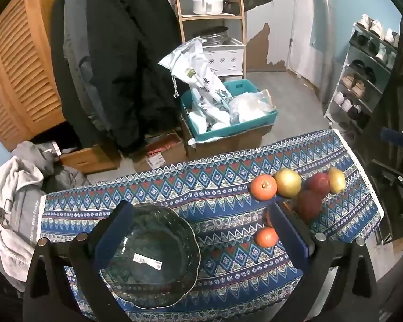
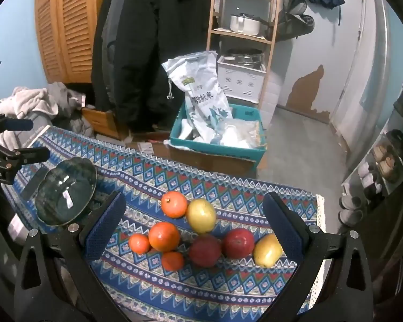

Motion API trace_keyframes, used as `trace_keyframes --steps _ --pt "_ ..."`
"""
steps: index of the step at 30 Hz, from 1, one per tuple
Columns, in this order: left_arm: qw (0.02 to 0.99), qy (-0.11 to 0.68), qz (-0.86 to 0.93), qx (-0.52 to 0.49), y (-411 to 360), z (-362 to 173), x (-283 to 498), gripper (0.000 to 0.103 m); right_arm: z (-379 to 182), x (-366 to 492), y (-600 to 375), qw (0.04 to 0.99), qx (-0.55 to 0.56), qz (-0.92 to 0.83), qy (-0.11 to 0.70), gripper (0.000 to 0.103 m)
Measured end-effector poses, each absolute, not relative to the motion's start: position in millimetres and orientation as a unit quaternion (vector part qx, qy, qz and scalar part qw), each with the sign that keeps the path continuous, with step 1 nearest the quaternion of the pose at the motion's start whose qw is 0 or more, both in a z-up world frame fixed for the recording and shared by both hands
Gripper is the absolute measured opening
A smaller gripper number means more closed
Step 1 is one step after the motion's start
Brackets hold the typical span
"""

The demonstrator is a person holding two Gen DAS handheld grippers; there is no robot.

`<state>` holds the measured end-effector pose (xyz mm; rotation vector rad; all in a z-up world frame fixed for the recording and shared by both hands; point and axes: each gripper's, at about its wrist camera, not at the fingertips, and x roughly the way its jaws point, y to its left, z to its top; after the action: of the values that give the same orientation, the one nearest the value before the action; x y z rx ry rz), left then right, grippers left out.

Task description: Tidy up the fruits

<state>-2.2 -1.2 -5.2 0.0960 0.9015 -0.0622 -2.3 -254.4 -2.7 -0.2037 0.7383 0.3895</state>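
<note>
A dark glass bowl [image 1: 150,257] with a label inside stands empty on the patterned blue cloth [image 1: 174,187]. My left gripper [image 1: 200,208] hovers over it, open, its left finger [image 1: 115,230] above the bowl's rim. In the right wrist view, several fruits lie clustered on the cloth: oranges [image 2: 164,236], yellow apples [image 2: 201,216] and red apples [image 2: 238,242]. My right gripper [image 2: 194,198] is open above them with nothing between its pads. The bowl [image 2: 65,191] sits to the left of the fruit, with the left gripper [image 2: 13,158] beside it.
Beyond the table's far edge stand a teal crate [image 2: 217,145] with bags on cardboard boxes, hanging dark coats [image 2: 147,53] and a wooden shelf [image 2: 241,35]. A shoe rack [image 1: 362,80] is at the right, and piled clothes [image 1: 10,204] lie at the left.
</note>
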Motion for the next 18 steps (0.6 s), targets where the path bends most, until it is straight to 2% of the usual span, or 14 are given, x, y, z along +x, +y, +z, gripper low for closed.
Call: trace_keyframes --steps 18 --pt "0.894 0.444 -0.036 0.047 -7.5 -12.1 -0.7 0.102 -0.9 4.8 -256.2 0.907 -0.094 0.185 0.366 0.1"
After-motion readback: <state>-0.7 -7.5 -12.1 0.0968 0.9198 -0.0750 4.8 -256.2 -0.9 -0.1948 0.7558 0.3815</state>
